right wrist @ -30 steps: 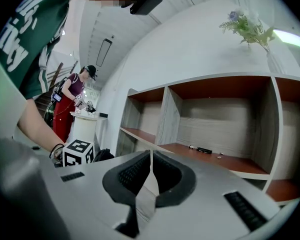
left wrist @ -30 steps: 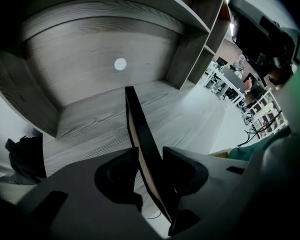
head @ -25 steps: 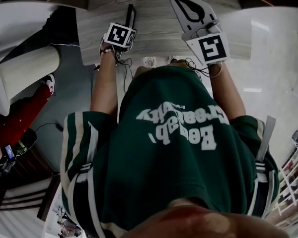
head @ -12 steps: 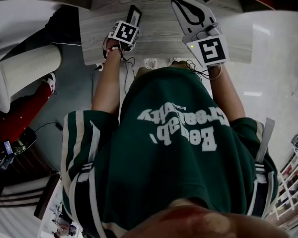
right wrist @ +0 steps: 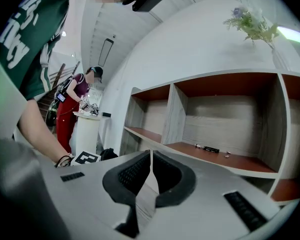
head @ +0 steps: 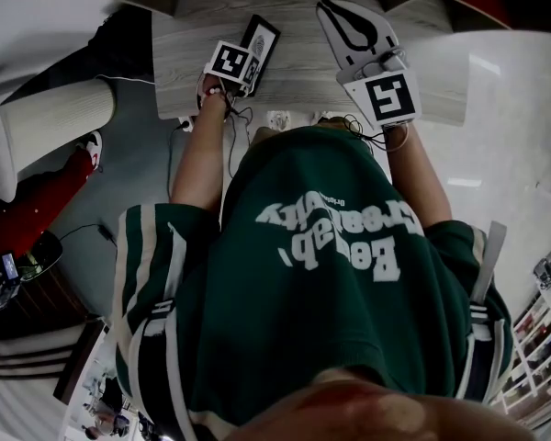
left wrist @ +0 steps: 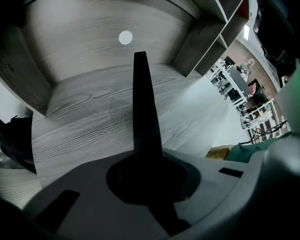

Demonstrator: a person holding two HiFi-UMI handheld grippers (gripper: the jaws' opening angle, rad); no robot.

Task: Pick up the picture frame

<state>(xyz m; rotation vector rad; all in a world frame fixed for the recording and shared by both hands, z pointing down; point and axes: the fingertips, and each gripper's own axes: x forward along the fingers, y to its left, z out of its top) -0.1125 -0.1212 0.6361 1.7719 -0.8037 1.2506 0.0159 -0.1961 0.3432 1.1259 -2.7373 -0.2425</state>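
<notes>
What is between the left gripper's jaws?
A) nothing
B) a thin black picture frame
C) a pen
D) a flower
B: in the left gripper view, the thin black picture frame stands edge-on between the jaws of the left gripper, which are closing on it, above the grey wood-grain surface.

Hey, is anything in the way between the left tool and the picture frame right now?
Nothing visible is in the way. The picture frame stands edge-on between the jaws of the left tool, which are closing on it, above the grey wooden surface.
</notes>
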